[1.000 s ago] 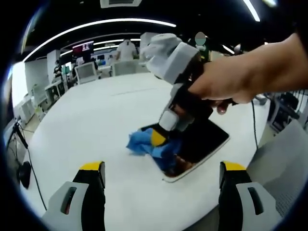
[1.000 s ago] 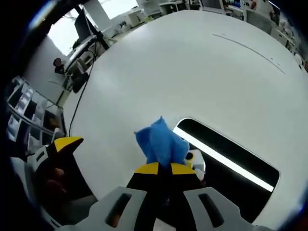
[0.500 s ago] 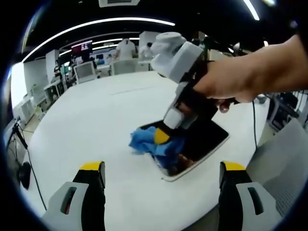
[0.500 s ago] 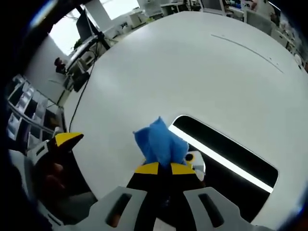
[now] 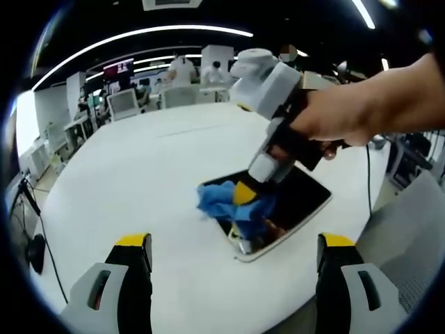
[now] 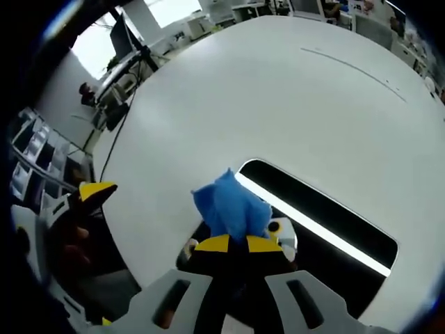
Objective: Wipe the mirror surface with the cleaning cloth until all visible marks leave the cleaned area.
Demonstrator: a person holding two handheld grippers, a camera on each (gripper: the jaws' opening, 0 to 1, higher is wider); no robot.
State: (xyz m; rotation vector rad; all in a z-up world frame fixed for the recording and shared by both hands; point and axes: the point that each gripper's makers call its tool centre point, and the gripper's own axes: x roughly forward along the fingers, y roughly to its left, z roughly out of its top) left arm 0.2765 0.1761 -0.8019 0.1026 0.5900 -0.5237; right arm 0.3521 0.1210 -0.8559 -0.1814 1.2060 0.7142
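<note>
In the left gripper view, the right hand-held gripper point(image 5: 245, 193), jaws clamped on the blue cleaning cloth point(image 5: 229, 207), has slid toward 3 o'clock over the last second, dragging the cloth further onto the mirror point(image 5: 295, 202). The mirror lies flat on the white worktop point(image 5: 139, 181), near its 4 o'clock edge. The stroke seems under way, with the mirror's 5 o'clock corner probably yet to be wiped. The left hand-held gripper point(image 5: 233, 261) hangs wide and empty at 6 o'clock, well apart from the mirror.
</note>
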